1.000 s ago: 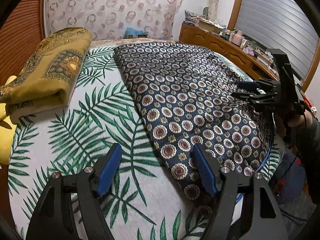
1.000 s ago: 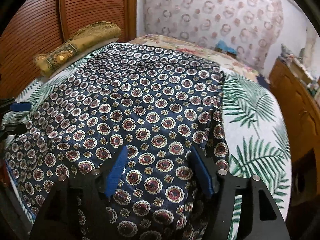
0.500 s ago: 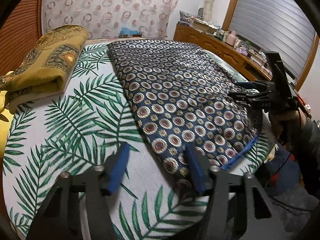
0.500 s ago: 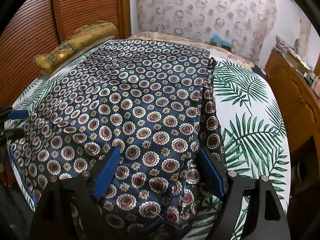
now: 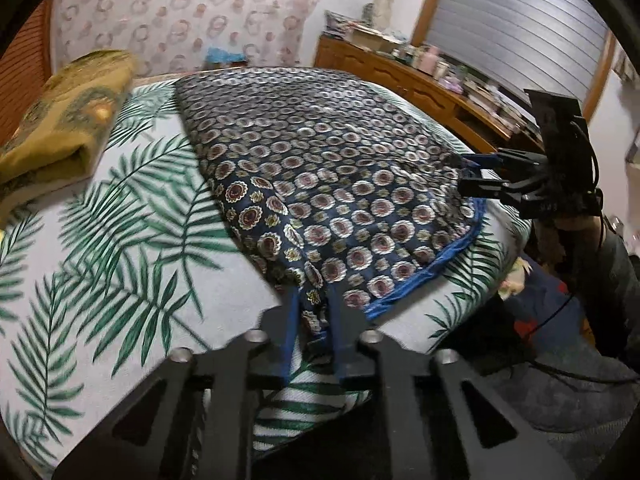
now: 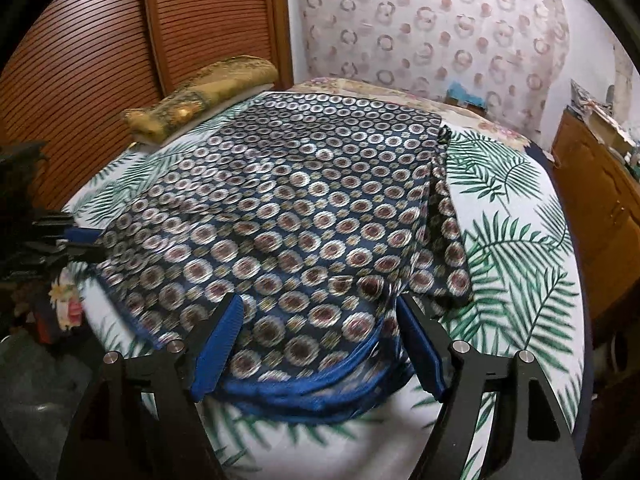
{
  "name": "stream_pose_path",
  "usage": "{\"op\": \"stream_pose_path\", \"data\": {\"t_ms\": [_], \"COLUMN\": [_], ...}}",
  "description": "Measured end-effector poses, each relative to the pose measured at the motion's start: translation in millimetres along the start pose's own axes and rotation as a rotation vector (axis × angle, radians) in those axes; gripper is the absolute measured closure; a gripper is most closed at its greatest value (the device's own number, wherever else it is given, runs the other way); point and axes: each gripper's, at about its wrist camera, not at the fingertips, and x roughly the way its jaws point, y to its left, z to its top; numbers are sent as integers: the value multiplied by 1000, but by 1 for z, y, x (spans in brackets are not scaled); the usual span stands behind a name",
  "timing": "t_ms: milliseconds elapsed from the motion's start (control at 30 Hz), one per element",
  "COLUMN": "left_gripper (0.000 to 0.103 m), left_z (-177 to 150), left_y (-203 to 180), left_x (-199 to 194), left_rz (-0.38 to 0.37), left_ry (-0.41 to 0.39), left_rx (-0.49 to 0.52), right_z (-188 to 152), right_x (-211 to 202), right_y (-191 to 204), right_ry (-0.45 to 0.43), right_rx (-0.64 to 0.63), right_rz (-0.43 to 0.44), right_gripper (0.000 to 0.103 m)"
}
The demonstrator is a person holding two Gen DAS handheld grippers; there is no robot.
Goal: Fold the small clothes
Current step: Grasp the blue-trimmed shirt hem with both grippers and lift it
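Note:
A navy garment with round medallion print and a blue hem (image 5: 320, 184) lies spread on the palm-leaf bed cover (image 5: 120, 240). It also shows in the right wrist view (image 6: 288, 240). My left gripper (image 5: 314, 320) is shut on the garment's near corner at the hem. My right gripper (image 6: 320, 344) is open, its blue pads on either side of the hem at the bed's near edge, gripping nothing. In the left wrist view the right gripper (image 5: 476, 176) sits at the garment's right edge. In the right wrist view the left gripper (image 6: 80, 244) is at the far left.
A folded mustard patterned cloth (image 5: 68, 120) lies at the bed's far left, also seen in the right wrist view (image 6: 200, 96). A wooden dresser with clutter (image 5: 420, 76) runs along the right. A slatted wooden door (image 6: 120, 60) stands behind the bed.
My left gripper closed on the garment's near corner. Both grippers drew back toward the bed's near edge, and the right one stayed open over the hem.

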Motion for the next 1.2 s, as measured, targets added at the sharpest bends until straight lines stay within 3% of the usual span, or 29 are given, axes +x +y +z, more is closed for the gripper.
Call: {"op": "stream_pose_path", "data": {"t_ms": [400,667,767,933,1067,1200], "left_gripper": [100,100,100,100,100,100], "left_z": [74,106,111,119,125,128], "left_y": [-7,1,4,14,27,37], "left_x": [-25,-16,-13,-8,-5,-6], "left_rz": [-44,-30,-20,-1,13,19], "left_ry": [-193,-238,-248,-261,-269,-273], "left_rx": [28,13,15,4,-15,-30], "right_z": [-6,0,0,0,10,26], "right_x": [-39,-55,-47,-23,-8,-1], "right_y": [29,37,38,29,12,-2], "right_ry": [-13,-38,-16,43,68,56], "right_rx": [-52,-69,-69,-87,-86,-92], "right_rz": [16,25,72,56,12,13], "right_gripper": [24,24,24,24,42,77]}}
